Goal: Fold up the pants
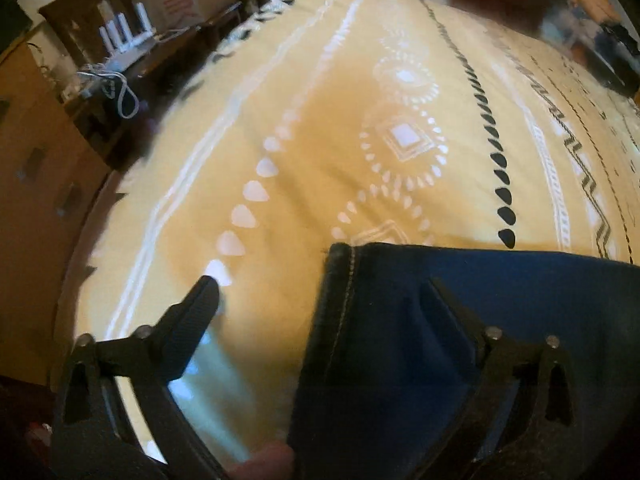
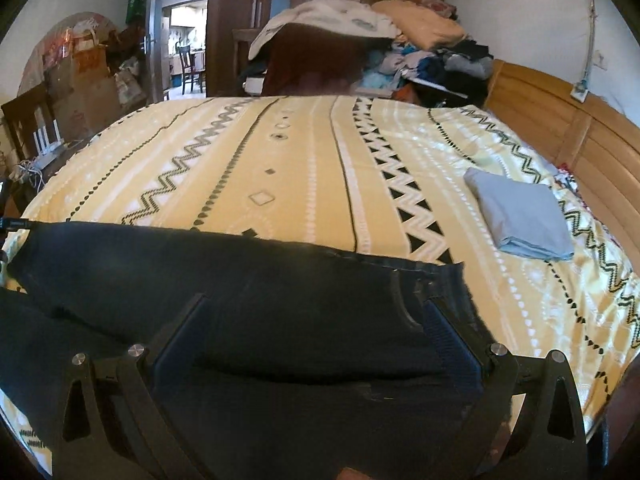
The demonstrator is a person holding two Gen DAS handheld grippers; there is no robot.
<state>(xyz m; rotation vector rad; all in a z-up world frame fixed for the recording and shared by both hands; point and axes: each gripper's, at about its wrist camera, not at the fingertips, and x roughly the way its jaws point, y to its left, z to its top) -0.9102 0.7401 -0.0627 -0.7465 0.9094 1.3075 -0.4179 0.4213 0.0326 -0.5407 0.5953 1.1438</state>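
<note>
Dark blue jeans [image 2: 248,280] lie flat across the near part of a bed with a yellow patterned cover [image 2: 304,168]. In the left wrist view a stitched hem end of the jeans [image 1: 460,320] lies under the right finger. My left gripper [image 1: 320,286] is open over that hem edge, its left finger [image 1: 196,312] above bare cover. My right gripper [image 2: 316,304] is open just above the waist part of the jeans, fingers spread wide on either side. Neither holds anything.
A folded light blue garment [image 2: 520,216] lies on the bed's right side near the wooden headboard [image 2: 560,128]. A heap of clothes [image 2: 400,48] stands beyond the far edge. A dark table with cables and white items [image 1: 116,60] stands at the left.
</note>
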